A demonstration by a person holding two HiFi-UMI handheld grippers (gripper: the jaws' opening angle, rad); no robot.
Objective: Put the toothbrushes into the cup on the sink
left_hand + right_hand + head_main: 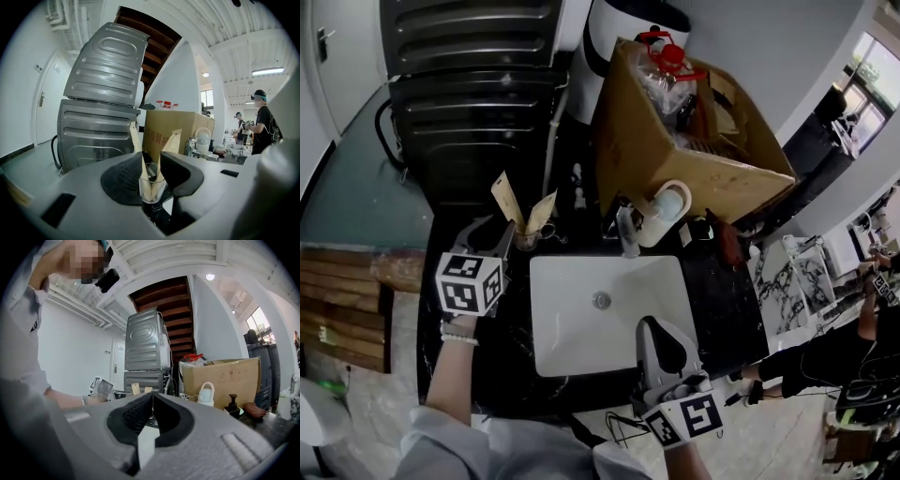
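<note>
The left gripper (152, 161) has its jaws wide apart and grips nothing. The cup (152, 188), a small clear glass, shows in the gap between them, just past the tips, and the pads do not press on it. Two toothbrushes in tan paper wrappers stand in the cup, leaning apart in a V: one (135, 139) tilts left and the other (171, 142) tilts right, and both rise well above the rim. In the head view the cup stands on the dark counter (727, 300) just behind the back left corner of the white sink (581, 352), with the left gripper beside it on the left. The right gripper (151, 397) has its jaws closed together with nothing between them. It hangs over the front right corner of the sink, well apart from the cup. A tap (627, 234) stands at the middle of the sink's back edge, and a white jug with a handle (667, 208) is just beside the tap on the right. Behind these a large open cardboard box (675, 159) sits tilted on the counter, holding a clear bag and something red at the top. A grey ribbed metal machine (469, 94) stands behind the cup. A person (260, 123) stands far off at the right in the left gripper view.
</note>
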